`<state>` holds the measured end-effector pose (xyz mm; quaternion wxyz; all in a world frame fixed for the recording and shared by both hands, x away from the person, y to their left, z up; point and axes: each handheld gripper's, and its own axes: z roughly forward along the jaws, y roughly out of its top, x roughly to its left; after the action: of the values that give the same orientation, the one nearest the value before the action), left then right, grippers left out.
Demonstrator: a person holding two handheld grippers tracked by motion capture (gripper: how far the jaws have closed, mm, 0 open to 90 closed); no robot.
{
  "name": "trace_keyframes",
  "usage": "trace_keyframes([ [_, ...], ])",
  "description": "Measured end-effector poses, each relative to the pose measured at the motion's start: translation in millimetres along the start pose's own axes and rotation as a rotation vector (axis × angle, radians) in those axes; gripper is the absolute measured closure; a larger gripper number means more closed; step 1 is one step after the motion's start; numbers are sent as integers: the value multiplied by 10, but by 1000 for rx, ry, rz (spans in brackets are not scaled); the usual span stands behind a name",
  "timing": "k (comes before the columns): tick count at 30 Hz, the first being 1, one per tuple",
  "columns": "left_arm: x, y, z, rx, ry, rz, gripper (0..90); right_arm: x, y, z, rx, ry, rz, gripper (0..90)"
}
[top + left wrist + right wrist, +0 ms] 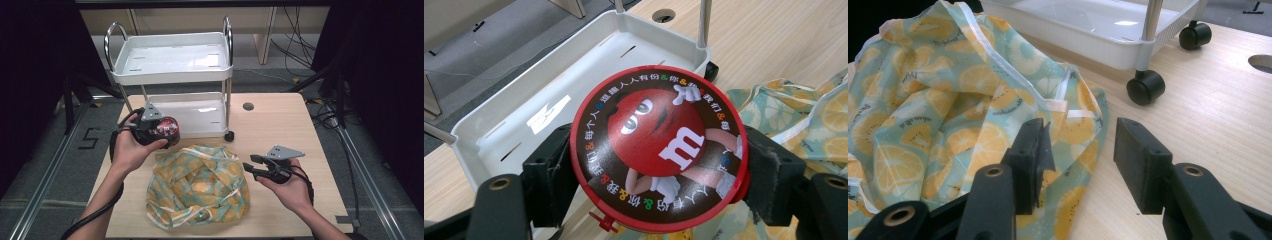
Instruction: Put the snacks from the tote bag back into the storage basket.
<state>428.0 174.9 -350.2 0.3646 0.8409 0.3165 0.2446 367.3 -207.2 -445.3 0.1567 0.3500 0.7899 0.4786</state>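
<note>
My left gripper [167, 134] is shut on a round red tin [659, 145] with a red candy character on its lid; its pads press the rim on both sides, and I hold it above the table's left side, beside the cart. In the high view the tin [167, 129] hangs just above the fruit-print cloth bag [200, 185], which lies crumpled mid-table. My right gripper [250, 163] stands open at the bag's right edge, jaws apart with nothing between them. In the right gripper view its gap [1080, 160] hovers over the bag's edge [938, 115] and bare wood.
A white two-tier wheeled cart [172, 70] stands at the table's far side, its lower tray [549, 95] just beyond the tin. Its black casters [1145, 86] rest on the wood near the bag. A round cable hole [248, 106] sits at the back right.
</note>
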Motion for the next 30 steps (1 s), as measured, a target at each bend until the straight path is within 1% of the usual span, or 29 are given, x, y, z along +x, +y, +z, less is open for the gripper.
trace_keyframes([
  [1, -1, -5, 6, -3, 1, -11, 254, 4, -2, 2, 0, 2, 5, 560],
  [2, 8, -6, 9, -3, 0, -3, 254, -5, -3, 7, -4, 11, -3, 560],
  [4, 16, -10, 17, -6, -1, -11, 254, -5, -3, 5, -2, 11, -1, 560],
  [5, 23, -11, 20, -7, 1, -9, 254, -5, -3, 4, -2, 10, 0, 560],
  [6, 36, -10, 24, -8, -5, -1, 254, -5, -2, 4, -2, 10, -1, 560],
  [8, 60, -8, 23, 2, -3, 20, 254, -5, -3, 4, -2, 10, -1, 560],
  [11, 72, -10, 33, 0, -5, 19, 254, -4, -2, 5, -2, 10, -1, 560],
  [12, 74, -10, 32, 7, -4, 11, 254, -4, -2, 4, -2, 10, -1, 560],
  [13, 79, -15, 41, -2, -3, 7, 254, -3, -2, 3, -1, 10, 0, 560],
  [15, 105, -21, 47, -1, -8, 23, 254, -4, -3, 2, -2, 9, 0, 560],
  [16, 98, -33, 57, 2, -15, -8, 254, -4, -3, 2, -2, 9, 0, 560],
  [17, 109, -35, 58, 5, -13, -1, 254, -5, -3, 2, -1, 9, -1, 560],
  [18, 109, -40, 64, 4, -16, -12, 254, -4, -2, 3, -1, 9, 0, 560],
  [21, 134, -51, 74, 9, -14, -14, 254, -3, -4, 6, -6, 6, 3, 560],
  [22, 143, -53, 75, 10, -13, -10, 254, 0, -2, -2, 3, -1, 2, 560],
  [23, 150, -54, 76, 8, -9, -11, 254, -6, 0, -3, 5, 2, -7, 560],
  [24, 156, -56, 77, 8, -9, -12, 254, 0, 1, -7, 10, 4, 0, 560],
  [25, 169, -54, 77, 8, -10, 0, 254, 0, 0, -6, 10, 3, 0, 560],
  [26, 172, -55, 77, 10, -7, -8, 254, -1, 0, -6, 10, 3, 0, 561],
  [28, 189, -53, 79, 19, -5, 2, 254, -2, -2, -5, 10, 2, -1, 560],
  [30, 204, -56, 92, 21, -8, -4, 254, -2, -3, -3, 9, 5, 0, 561],
])
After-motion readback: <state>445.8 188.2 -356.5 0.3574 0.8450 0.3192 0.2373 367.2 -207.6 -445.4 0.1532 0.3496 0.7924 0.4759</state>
